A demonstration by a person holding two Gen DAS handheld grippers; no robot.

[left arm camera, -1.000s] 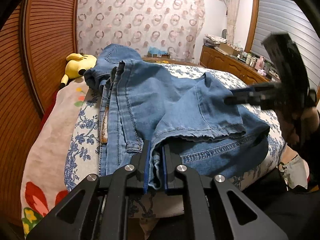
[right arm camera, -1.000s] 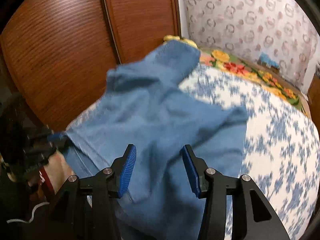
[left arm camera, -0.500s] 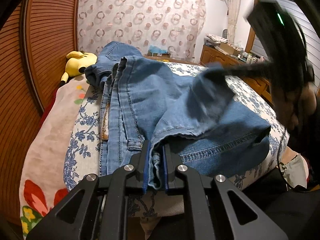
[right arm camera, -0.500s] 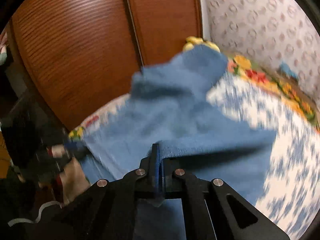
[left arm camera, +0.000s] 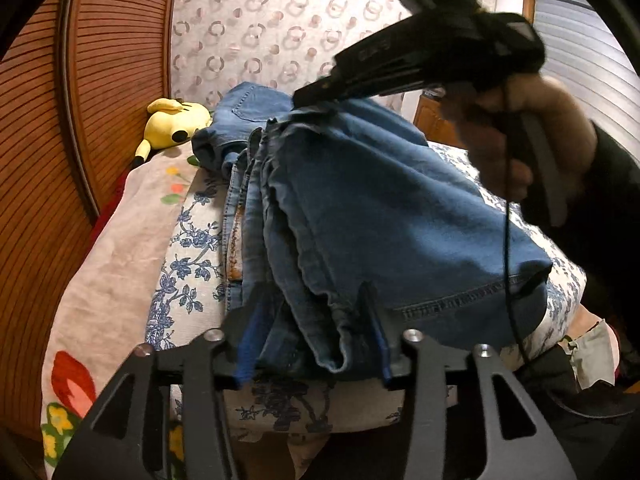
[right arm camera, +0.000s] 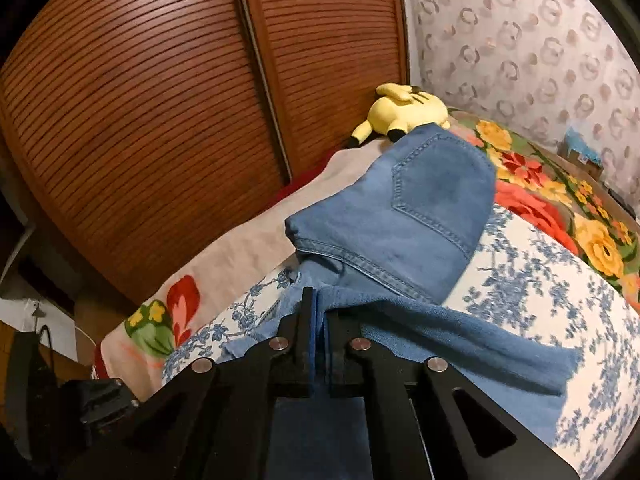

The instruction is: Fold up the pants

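Observation:
The blue denim pants (left arm camera: pixel 360 208) lie folded over on the floral bed. My left gripper (left arm camera: pixel 314 344) is open, its blue pads either side of a bunched hem that rests loose between them at the bed's near edge. My right gripper (right arm camera: pixel 320 320) is shut on a fold of the pants (right arm camera: pixel 432 216) and holds it over the waist end; it also shows in the left wrist view (left arm camera: pixel 400 60), above the pants. The back pocket faces up in the right wrist view.
A yellow plush toy (left arm camera: pixel 172 124) lies at the far left of the bed, also in the right wrist view (right arm camera: pixel 404 114). A slatted wooden wardrobe (right arm camera: pixel 160 120) stands along the left. A patterned curtain (left arm camera: pixel 256 40) hangs behind. A flowered blanket (right arm camera: pixel 560 200) covers the far bed.
My left gripper has opened and let go of the hem. My right gripper, shut on the cloth, has carried the fold up and over toward the waist end.

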